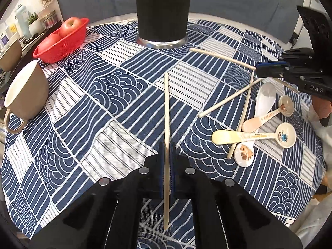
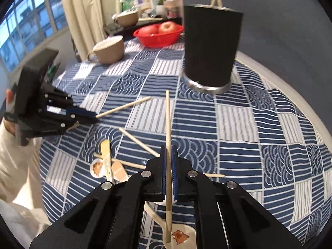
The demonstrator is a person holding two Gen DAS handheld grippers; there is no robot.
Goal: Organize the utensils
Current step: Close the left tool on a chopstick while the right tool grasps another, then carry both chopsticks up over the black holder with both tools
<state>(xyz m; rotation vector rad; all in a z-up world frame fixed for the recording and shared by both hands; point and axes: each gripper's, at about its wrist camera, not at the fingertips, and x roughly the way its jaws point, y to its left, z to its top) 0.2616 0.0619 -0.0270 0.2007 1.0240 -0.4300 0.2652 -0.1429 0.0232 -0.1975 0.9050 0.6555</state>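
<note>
I hold both grippers tilted down over the blue patterned tablecloth (image 1: 116,95). My left gripper (image 1: 167,145) pinches one pale wooden chopstick (image 1: 166,112); my right gripper (image 2: 170,149) pinches another pale wooden chopstick (image 2: 168,124), both near the tall black cylindrical holder (image 1: 164,10) at the table's far edge. My right gripper partly hides the printed ceramic spoons (image 2: 103,164).

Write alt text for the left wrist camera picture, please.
The left claw is shut on a wooden chopstick over a blue patterned tablecloth. Ahead stands a black cup; spoons and loose chopsticks lie right.
</note>
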